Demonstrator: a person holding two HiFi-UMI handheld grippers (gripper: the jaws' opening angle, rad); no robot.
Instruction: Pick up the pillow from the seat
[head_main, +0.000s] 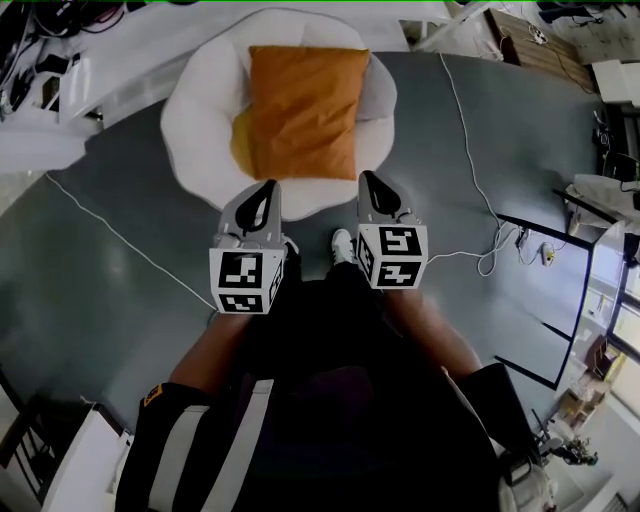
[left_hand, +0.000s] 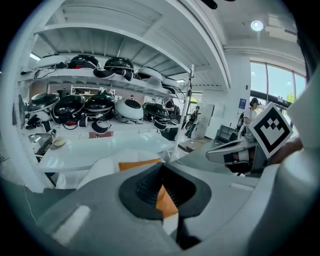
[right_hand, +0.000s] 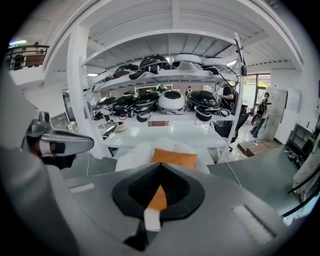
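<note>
The left gripper (left_hand: 162, 170) has its jaws pressed together with nothing between them. The orange seen past its dark pads is the pillow (left_hand: 140, 163) further off. The right gripper (right_hand: 160, 169) is the same: jaws closed on each other, empty, with the pillow (right_hand: 174, 158) ahead of it.

In the head view the left gripper (head_main: 265, 190) and the right gripper (head_main: 370, 180) are held side by side, apart from each other. Their tips are over the near edge of the seat (head_main: 195, 130), the left one by the pillow's near left corner and the right one by its near right corner. Neither grips the pillow. Each carries its marker cube (head_main: 245, 283) behind the jaws.

The pillow (head_main: 305, 110) lies flat across the middle of the round white seat, reaching toward its far edge. A yellow patch (head_main: 240, 140) of the seat shows at the pillow's left side.

The seat stands on a grey floor (head_main: 100, 300). A white cable (head_main: 110, 232) runs across the floor to the left, and a white shoe (head_main: 342, 243) shows between the grippers at the seat's near edge.

Beyond the seat, the gripper views show a white table (right_hand: 165, 135) and, above it, shelves (left_hand: 100, 105) loaded with rounded black and white gear.
</note>
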